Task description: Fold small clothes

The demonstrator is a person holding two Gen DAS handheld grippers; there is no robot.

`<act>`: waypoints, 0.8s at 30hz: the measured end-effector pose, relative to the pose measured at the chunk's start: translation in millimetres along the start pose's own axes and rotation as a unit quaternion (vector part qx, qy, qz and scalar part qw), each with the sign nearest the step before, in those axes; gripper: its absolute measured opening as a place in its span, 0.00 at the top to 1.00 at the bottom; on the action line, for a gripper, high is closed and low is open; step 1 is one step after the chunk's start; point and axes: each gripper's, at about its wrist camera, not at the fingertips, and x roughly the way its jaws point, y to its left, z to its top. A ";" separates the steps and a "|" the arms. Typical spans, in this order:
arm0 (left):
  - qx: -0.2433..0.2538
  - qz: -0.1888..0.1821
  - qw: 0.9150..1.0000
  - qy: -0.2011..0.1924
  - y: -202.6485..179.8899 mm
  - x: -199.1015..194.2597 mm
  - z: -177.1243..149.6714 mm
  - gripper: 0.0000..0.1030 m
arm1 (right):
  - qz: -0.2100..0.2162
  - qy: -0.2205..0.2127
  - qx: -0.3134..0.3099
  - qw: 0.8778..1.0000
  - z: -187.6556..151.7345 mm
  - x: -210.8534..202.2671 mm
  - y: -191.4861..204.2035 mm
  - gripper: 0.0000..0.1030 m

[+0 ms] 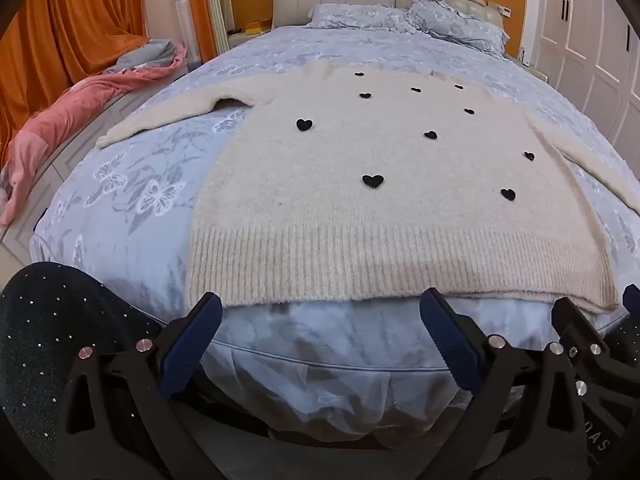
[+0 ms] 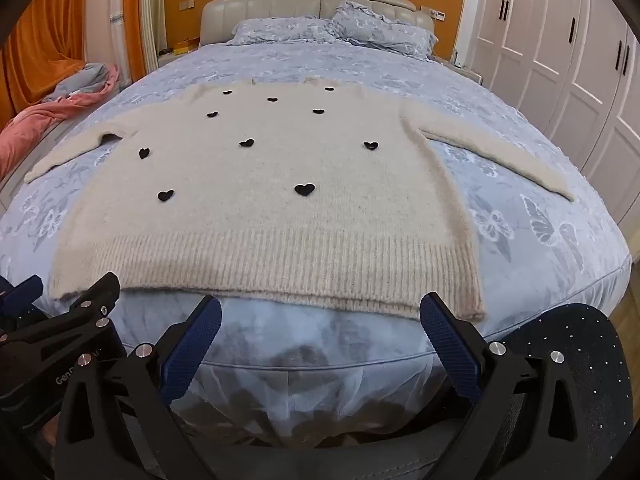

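Cream heart-patterned sweater (image 1: 360,200) flat on bed (image 1: 140,184), sleeves spread, no fold made. Left gripper (image 1: 320,312) and right gripper (image 2: 320,312) jaws apart, empty, short of hem.

Your left wrist camera sits low at the foot of the bed (image 1: 132,184), facing its headboard (image 1: 332,0) from slightly left of centre. Your right wrist camera looks the same way from just right of it. Both share the sweater (image 2: 264,208), pillows and headboard; the bed's near edge seems close, though fisheye distortion blurs this.
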 end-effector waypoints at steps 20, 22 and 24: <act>0.005 0.005 1.000 -0.014 -4.6 -9.7 -1.3 0.08 | -0.003 0.005 0.001 1.000 -1.3 -5.8 2.9 0.05; 0.005 0.005 1.000 -0.014 -5.0 -10.2 -0.7 0.08 | -0.003 0.005 0.001 1.000 -0.9 -6.2 2.9 0.05; 0.006 0.004 1.000 -0.014 -5.0 -10.1 -0.4 0.08 | -0.003 0.006 0.001 1.000 -0.7 -6.0 2.2 0.05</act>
